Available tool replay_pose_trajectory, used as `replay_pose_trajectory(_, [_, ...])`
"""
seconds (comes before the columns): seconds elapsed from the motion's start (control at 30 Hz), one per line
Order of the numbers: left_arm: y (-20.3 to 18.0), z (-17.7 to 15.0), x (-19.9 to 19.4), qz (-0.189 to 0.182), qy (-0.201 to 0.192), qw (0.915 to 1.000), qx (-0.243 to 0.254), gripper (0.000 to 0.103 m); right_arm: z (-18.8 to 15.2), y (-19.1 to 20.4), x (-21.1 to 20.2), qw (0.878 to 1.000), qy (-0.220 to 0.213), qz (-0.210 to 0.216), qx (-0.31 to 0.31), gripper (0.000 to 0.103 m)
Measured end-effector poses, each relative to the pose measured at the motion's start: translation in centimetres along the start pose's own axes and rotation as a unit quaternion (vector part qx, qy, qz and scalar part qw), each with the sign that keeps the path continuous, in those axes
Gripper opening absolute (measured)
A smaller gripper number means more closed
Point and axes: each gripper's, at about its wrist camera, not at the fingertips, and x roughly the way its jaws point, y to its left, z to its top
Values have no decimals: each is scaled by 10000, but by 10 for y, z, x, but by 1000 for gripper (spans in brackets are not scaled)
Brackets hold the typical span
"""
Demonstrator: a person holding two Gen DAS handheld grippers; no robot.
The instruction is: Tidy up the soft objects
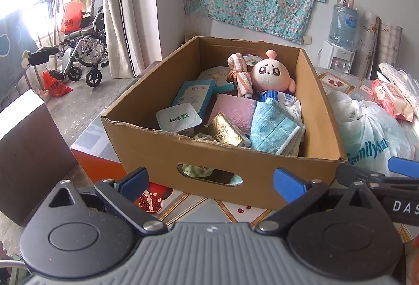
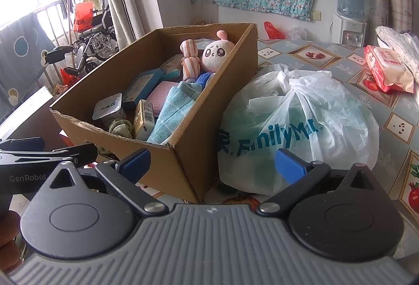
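An open cardboard box (image 1: 262, 175) (image 2: 172, 162) stands on the patterned table. Inside lie a pink plush doll (image 1: 271, 74) (image 2: 213, 54), a striped rolled cloth (image 1: 239, 72) (image 2: 189, 59), a blue checked towel (image 1: 272, 130) (image 2: 174, 112), a pink cloth (image 1: 233, 109), a blue packet (image 1: 193, 96), a sealed white cup (image 1: 178, 118) and a gold pack (image 1: 226, 130). My left gripper (image 1: 210, 184) is open in front of the box's near wall, holding nothing. My right gripper (image 2: 212, 163) is open and empty, between the box corner and a white plastic bag (image 2: 301, 122) (image 1: 371, 127).
A pink wipes pack (image 2: 387, 70) and white cloth (image 2: 398, 46) lie at the table's far right. A water dispenser (image 2: 349, 10) stands against the wall. A wheelchair (image 1: 83, 49) is on the balcony at left, and a dark cabinet (image 1: 28, 154) stands near left.
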Motion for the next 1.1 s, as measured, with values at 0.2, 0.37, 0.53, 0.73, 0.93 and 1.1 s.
replay_pose_trajectory(0.2, [0, 0, 0, 1, 2, 10000, -3, 102, 0, 0, 0, 10000, 7, 1, 4, 102])
replay_pose_trajectory(0.37, [0, 0, 0, 2, 2, 10000, -1, 102, 0, 0, 1, 10000, 15, 4, 7, 102])
replay_pose_trajectory(0.53, [0, 1, 0, -1, 7, 10000, -7, 102, 0, 0, 1, 10000, 12, 4, 8, 102])
replay_pose_trajectory(0.73, [1, 1, -1, -1, 8, 10000, -5, 102, 0, -1, 1, 10000, 21, 6, 4, 102])
replay_pose_trajectory(0.93, [2, 1, 0, -2, 15, 10000, -4, 102, -1, -1, 4, 10000, 44, 18, 8, 102])
replay_pose_trajectory(1.1, [2, -1, 1, -2, 23, 10000, -9, 102, -1, -1, 5, 10000, 50, 23, 6, 102])
